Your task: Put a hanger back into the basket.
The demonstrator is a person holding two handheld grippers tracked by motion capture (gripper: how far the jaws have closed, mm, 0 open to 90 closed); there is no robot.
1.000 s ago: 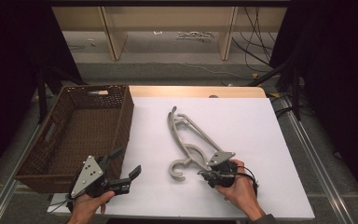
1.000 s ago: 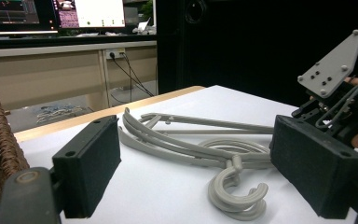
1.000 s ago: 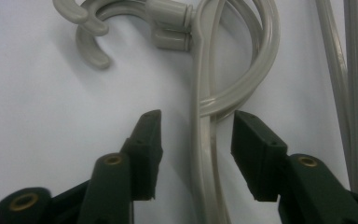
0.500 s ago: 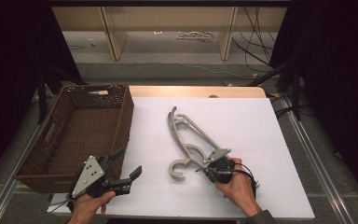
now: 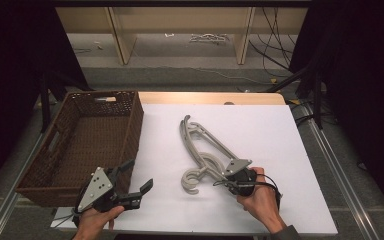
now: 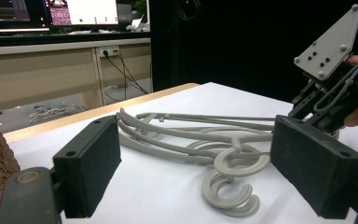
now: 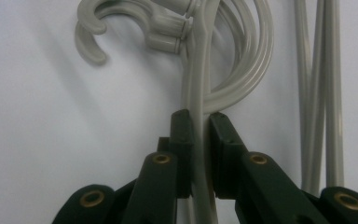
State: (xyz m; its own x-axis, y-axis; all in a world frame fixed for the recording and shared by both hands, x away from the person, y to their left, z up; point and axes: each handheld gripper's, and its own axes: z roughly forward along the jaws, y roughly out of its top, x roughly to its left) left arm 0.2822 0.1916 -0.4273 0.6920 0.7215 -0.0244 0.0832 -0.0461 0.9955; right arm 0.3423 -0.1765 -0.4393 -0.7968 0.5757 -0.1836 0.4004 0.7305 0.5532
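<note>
Right tongs (image 7: 199, 140) clamp grey hangers (image 5: 200, 150) — left tongs (image 5: 139, 177) agape.

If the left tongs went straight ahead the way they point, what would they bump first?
Probably the curled hooks of the grey plastic hangers on the white table. The open left tongs frame them straight ahead, though the distance is hard to judge.

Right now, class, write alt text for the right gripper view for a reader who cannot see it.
The right gripper is shut on a bar of the grey hangers, its black fingers rising from the bottom edge. The hangers lie stacked on a white table, hooks curling at upper left and straight bars running down the right side.
</note>
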